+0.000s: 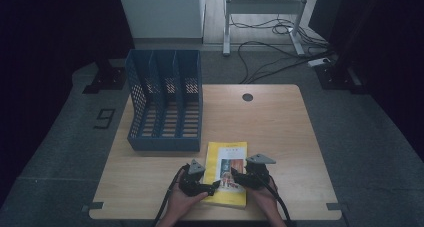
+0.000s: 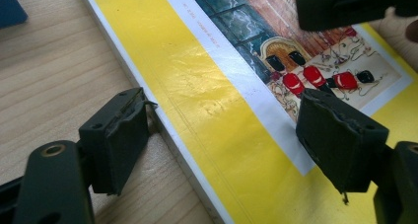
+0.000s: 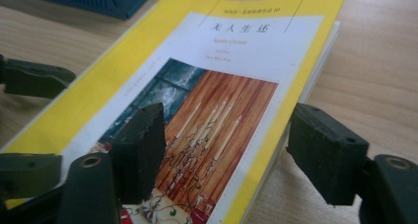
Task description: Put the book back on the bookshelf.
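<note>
– What surrounds the wooden counter (image 1: 280, 132)?
– Grey floor (image 1: 370, 152), dim at both sides. Behind it stand a white cabinet (image 1: 160, 9) and a white metal frame (image 1: 262, 9), with black cables (image 1: 280, 52) strewn on the floor.

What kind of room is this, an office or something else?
Probably an office or lab set up for recording: a wooden desk holds a blue file rack and a yellow book, with loose cables on the grey floor behind it.
</note>
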Action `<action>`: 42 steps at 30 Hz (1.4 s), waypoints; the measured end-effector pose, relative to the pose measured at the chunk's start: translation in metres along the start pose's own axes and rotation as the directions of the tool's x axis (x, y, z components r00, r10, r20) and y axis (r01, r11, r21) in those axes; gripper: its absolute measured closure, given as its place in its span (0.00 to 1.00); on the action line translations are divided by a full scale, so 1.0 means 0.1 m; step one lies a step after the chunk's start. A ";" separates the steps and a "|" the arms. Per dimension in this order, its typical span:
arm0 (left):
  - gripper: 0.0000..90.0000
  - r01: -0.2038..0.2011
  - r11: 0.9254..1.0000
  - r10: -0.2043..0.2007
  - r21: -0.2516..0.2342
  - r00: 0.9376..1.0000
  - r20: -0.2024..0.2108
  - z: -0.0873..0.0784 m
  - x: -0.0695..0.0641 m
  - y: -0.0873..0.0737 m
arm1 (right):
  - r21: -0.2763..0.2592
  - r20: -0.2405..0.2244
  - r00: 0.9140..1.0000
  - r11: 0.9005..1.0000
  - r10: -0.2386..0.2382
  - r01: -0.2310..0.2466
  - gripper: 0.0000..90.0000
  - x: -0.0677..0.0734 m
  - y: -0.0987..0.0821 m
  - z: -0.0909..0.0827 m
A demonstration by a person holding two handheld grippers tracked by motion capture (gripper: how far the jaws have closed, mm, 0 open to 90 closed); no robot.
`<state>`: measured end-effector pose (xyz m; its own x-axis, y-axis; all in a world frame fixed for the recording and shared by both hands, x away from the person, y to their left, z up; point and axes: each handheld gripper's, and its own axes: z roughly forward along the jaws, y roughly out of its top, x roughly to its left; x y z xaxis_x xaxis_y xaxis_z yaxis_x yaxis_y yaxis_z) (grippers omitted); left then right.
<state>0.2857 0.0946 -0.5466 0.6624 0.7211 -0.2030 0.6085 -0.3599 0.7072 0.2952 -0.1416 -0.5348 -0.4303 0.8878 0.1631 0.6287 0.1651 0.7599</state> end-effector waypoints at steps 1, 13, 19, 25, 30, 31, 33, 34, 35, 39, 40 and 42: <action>0.22 0.000 1.000 0.000 -0.002 1.000 0.000 0.00 0.00 0.00 | -0.010 -0.005 1.000 1.000 0.002 -0.002 0.36 0.00 0.01 -0.02; 0.22 0.002 1.000 -0.002 -0.007 1.000 0.004 0.00 0.00 -0.01 | -0.059 -0.127 0.992 0.998 0.021 -0.029 0.46 0.03 0.07 -0.14; 0.22 -0.002 1.000 0.002 -0.009 1.000 0.007 0.00 0.01 -0.01 | -0.061 -0.097 0.995 0.998 -0.007 0.001 0.48 0.05 0.05 -0.10; 0.22 -0.001 1.000 0.001 -0.010 1.000 0.009 0.00 0.01 -0.01 | -0.107 -0.121 0.992 0.994 -0.020 0.007 0.58 0.05 0.06 -0.15; 0.22 -0.001 1.000 0.001 -0.010 1.000 0.010 0.00 0.01 -0.01 | -0.133 -0.136 0.990 0.991 -0.026 0.007 0.58 0.11 0.09 -0.16; 0.22 -0.001 1.000 0.001 -0.011 1.000 0.011 0.00 0.01 -0.01 | -0.134 -0.136 0.990 0.991 -0.032 0.014 0.58 0.12 0.10 -0.16; 0.22 -0.002 1.000 0.002 -0.011 1.000 0.011 0.00 0.02 -0.01 | -0.129 -0.137 0.990 0.992 -0.030 0.012 0.58 0.11 0.10 -0.15; 0.22 -0.003 1.000 0.003 -0.012 1.000 0.010 0.01 0.02 -0.01 | -0.125 -0.137 0.990 0.992 -0.026 0.009 0.58 0.10 0.10 -0.13; 0.22 -0.003 1.000 0.003 -0.013 1.000 0.010 0.01 0.01 -0.01 | -0.121 -0.142 0.990 0.993 -0.016 -0.001 0.58 0.08 0.10 -0.11; 0.22 -0.002 1.000 0.002 -0.012 1.000 0.008 0.01 0.01 -0.01 | -0.105 -0.152 0.988 0.994 0.006 -0.023 0.60 0.02 0.11 -0.02; 0.22 -0.002 1.000 0.002 -0.012 1.000 0.008 0.01 0.01 -0.01 | -0.101 -0.152 0.988 0.995 0.005 -0.020 0.60 0.01 0.11 0.01; 0.22 -0.002 1.000 0.003 -0.012 1.000 0.008 0.01 0.01 -0.01 | -0.097 -0.146 0.989 0.995 0.003 -0.018 0.63 -0.02 0.12 0.05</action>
<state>0.2864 0.0953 -0.5478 0.6674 0.7155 -0.2065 0.6014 -0.3543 0.7161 0.3069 -0.1395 -0.5290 -0.5183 0.8160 0.2559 0.5704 0.1069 0.8144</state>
